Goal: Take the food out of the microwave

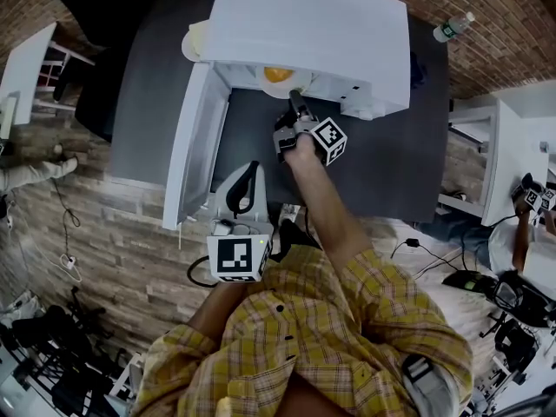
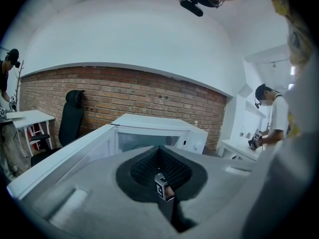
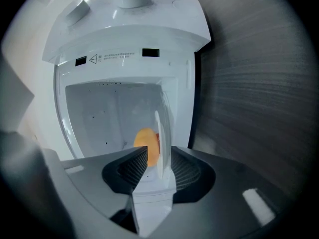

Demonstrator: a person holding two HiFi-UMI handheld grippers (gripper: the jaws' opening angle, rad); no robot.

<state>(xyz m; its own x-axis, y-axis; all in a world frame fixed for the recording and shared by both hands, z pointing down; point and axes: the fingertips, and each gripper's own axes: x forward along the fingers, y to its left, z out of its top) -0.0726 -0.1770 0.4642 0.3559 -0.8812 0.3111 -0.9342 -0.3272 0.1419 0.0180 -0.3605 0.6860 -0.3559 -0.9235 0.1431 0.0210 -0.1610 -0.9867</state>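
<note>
The white microwave (image 1: 313,24) stands on a dark grey table (image 1: 391,163), its door (image 1: 195,137) swung open to the left. Just inside the opening lies orange food (image 1: 278,74) on a white plate (image 3: 162,133). My right gripper (image 1: 295,101) reaches into the opening. In the right gripper view it (image 3: 158,151) is open, with the plate's rim standing between its jaws and the food (image 3: 148,146) showing just behind the left jaw. My left gripper (image 1: 253,168) hangs back near the table's front edge, pointing at the microwave, shut (image 2: 159,151) and holding nothing.
A water bottle (image 1: 453,27) stands at the table's far right corner. A pale round object (image 1: 193,43) sits behind the door hinge. White desks (image 1: 512,146) flank the table, a black chair (image 1: 95,94) is at left, and another person (image 2: 271,118) works at right.
</note>
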